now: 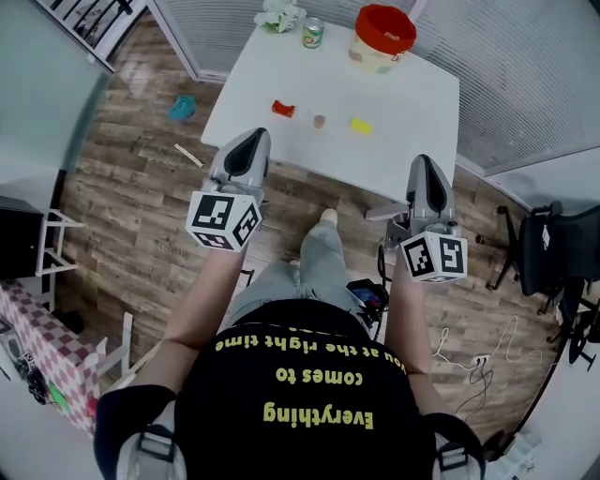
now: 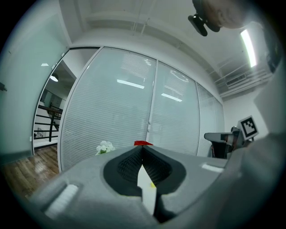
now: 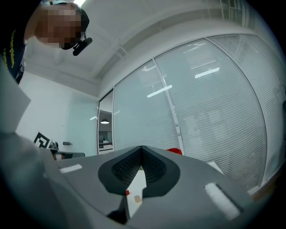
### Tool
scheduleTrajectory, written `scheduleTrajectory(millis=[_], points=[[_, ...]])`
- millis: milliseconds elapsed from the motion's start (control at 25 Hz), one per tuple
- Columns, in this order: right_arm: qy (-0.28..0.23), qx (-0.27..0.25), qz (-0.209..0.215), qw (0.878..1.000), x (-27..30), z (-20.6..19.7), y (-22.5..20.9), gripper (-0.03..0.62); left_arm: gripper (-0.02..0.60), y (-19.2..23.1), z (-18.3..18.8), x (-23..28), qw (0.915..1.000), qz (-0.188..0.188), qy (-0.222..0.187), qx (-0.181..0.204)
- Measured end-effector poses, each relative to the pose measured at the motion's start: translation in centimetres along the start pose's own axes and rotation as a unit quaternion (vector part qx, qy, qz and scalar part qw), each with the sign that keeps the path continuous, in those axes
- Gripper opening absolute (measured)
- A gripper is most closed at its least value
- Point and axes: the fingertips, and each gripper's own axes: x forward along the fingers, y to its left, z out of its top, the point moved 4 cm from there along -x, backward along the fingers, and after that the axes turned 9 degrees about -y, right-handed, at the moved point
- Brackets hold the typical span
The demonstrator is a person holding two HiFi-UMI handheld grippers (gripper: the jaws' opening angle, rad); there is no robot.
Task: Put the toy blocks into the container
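On the white table [image 1: 412,103] lie a red block [image 1: 283,109], a small round tan block [image 1: 319,121] and a yellow block [image 1: 361,125]. A container with a red rim [image 1: 384,36] stands at the table's far side. My left gripper [image 1: 257,134] and right gripper [image 1: 421,160] hang level in front of the table's near edge, short of the blocks. Both are shut with nothing held. In the left gripper view the jaws [image 2: 142,146] meet, with the container's red rim [image 2: 143,143] just above them. In the right gripper view the jaws [image 3: 141,147] meet too, and the red block [image 3: 127,192] shows below.
A green can [image 1: 312,33] and white flowers [image 1: 279,14] stand on the table's far left. On the wooden floor lie a blue object [image 1: 182,107] and a stick [image 1: 187,155]. A black chair [image 1: 553,248] and cables [image 1: 473,361] are at the right. Glass partitions enclose the table.
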Motion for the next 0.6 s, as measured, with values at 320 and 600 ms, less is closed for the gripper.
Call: scheduleTrajectory(millis=[320,600], points=[[0.002,0.007,0.004,1.000,3.0,-0.8,-2.7,0.006,0.000,0.5,-0.4,3.3,0.9999,0.010,-0.002,0.003],[-0.003,0.011,0.016,1.000,7.2,-0.6,-5.9,0.006,-0.001,0.8,-0.3,7.6,0.9997,0.021,-0.003,0.009]])
